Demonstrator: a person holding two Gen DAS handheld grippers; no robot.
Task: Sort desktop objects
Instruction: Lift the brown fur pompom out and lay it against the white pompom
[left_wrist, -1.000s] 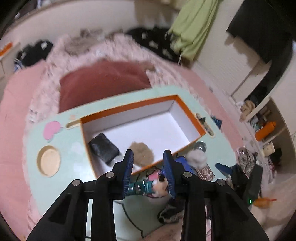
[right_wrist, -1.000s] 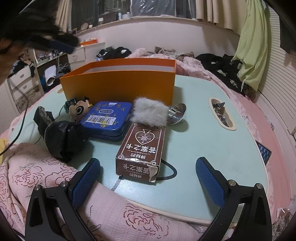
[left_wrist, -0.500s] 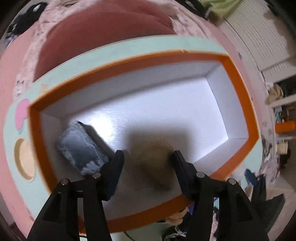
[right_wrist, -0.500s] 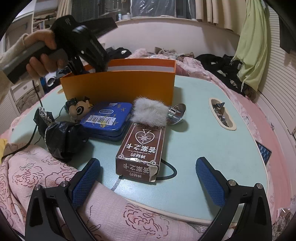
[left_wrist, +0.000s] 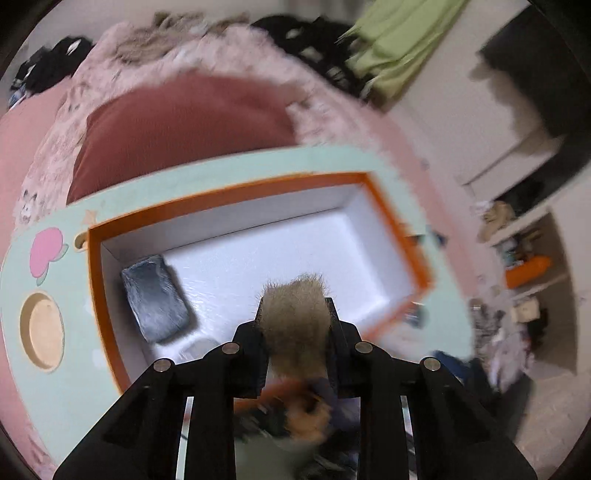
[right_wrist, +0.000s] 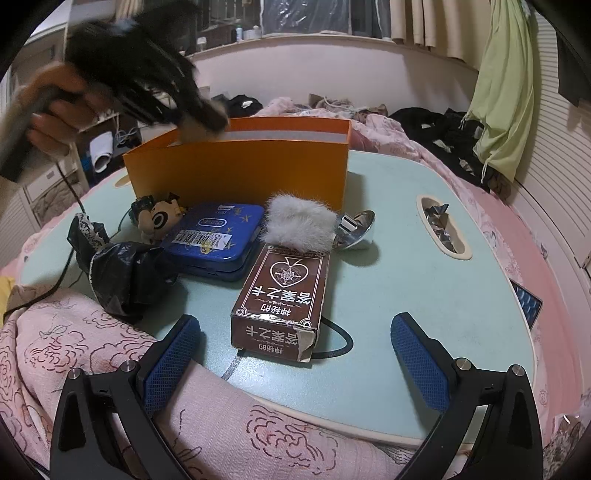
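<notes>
My left gripper (left_wrist: 294, 325) is shut on a tan furry pouch (left_wrist: 293, 317) and holds it above the near edge of the orange box (left_wrist: 402, 229). A grey furry pouch (left_wrist: 155, 297) lies inside the box at the left. In the right wrist view the left gripper (right_wrist: 207, 118) is blurred above the orange box (right_wrist: 240, 170). My right gripper (right_wrist: 295, 365) is open and empty, low at the table's near edge, with a brown card box (right_wrist: 282, 297) just ahead of it.
On the mint table (right_wrist: 424, 258) lie a white furry pouch (right_wrist: 301, 223), a blue tin (right_wrist: 214, 236), a cartoon figure keychain (right_wrist: 159, 216), a black crumpled bag (right_wrist: 122, 269), a silver dish (right_wrist: 356, 230) and a black cable. A pink blanket (right_wrist: 92, 354) lies in front.
The left gripper dropped into the box, closed on the tan furry pouch and lifted it up and back. The right gripper has not moved.
</notes>
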